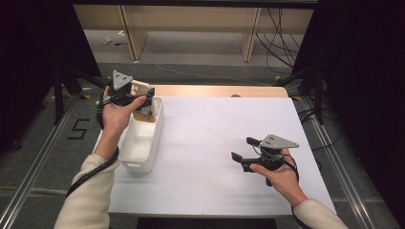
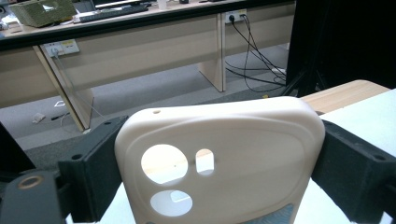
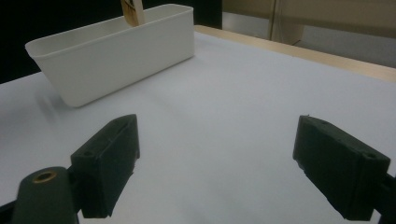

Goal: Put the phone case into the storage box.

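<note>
Phone case (image 2: pixel 219 163) above white bin (image 1: pixel 138 155)

Cream knit sleeves (image 1: pixel 88 200) cover both forearms at the bottom of the high view. Each hand carries a black gripper, the left gripper (image 1: pixel 143 98) at upper left, the right gripper (image 1: pixel 242 150) at lower right, each topped by a grey three-cornered plate with small screw dots. Black cables trail back. Blocky black jaws show screw holes and a brass-ringed pivot.
</note>
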{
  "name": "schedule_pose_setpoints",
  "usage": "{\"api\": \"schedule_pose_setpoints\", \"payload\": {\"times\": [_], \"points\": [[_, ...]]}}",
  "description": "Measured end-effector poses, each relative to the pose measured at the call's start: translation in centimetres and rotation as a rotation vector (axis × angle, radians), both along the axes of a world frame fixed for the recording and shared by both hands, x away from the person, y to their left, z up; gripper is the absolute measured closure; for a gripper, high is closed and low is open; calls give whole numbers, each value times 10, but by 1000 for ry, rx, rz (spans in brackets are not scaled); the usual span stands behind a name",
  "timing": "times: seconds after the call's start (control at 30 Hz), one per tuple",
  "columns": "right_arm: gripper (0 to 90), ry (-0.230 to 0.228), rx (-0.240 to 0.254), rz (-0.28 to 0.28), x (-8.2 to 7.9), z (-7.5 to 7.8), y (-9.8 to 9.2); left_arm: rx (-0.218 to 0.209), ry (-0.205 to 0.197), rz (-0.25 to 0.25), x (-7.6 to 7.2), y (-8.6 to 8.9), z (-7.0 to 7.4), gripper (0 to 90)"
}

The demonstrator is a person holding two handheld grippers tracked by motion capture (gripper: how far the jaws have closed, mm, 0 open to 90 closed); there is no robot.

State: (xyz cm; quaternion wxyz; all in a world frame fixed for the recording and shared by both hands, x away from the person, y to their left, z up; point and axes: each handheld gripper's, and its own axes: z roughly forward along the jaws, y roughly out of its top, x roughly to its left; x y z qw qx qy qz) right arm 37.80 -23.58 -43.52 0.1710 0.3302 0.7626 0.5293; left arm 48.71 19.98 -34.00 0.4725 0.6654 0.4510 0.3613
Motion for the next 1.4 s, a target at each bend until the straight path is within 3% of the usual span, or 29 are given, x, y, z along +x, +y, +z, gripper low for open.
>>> {"api": "schedule_pose_setpoints", "payload": {"times": [1.4], "points": [[158, -12, 15, -1, -2, 2, -1, 1, 29, 24, 20, 2, -8, 103]]}}
